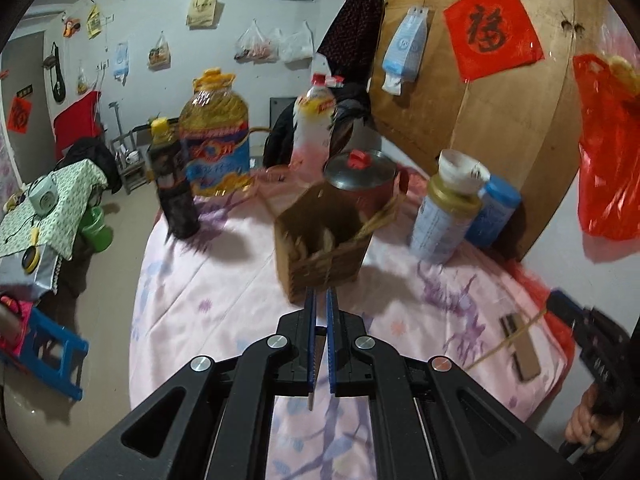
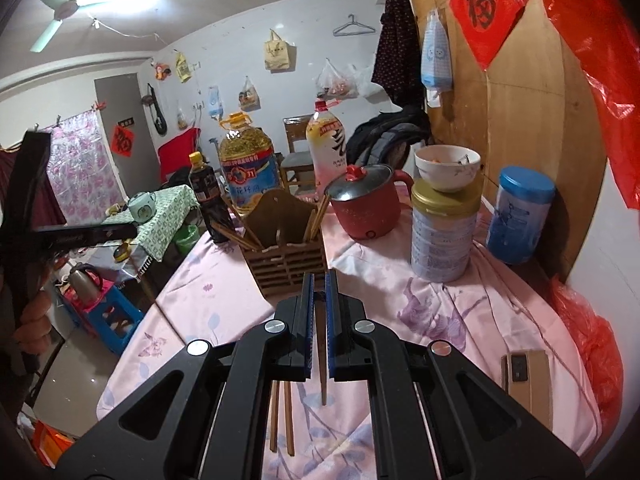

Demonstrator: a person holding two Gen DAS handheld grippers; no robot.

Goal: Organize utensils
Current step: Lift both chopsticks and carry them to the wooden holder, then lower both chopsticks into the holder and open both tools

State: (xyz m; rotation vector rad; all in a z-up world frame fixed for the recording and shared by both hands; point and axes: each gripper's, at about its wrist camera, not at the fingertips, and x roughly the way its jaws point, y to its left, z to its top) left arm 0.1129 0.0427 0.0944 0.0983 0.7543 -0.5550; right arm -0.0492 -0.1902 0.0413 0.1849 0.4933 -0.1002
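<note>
Each gripper, left [image 1: 321,294] and right [image 2: 319,280], has its fingers pinching one chopstick [image 2: 322,360] just short of the wooden holder [image 2: 286,246]. Two more chopsticks [image 2: 282,416] lie on the tabletop [image 2: 224,304] nearer than the holder. The thin stick could twist in the narrow pinch and strike the holder's rim instead of dropping in.

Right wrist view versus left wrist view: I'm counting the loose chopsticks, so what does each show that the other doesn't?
Only the right wrist view shows two chopsticks lying on the tablecloth under the right gripper, which grips one chopstick. Only the left wrist view shows that held chopstick from the side, and a thin stick in the left gripper. Both show the wooden utensil holder and red pot.
</note>
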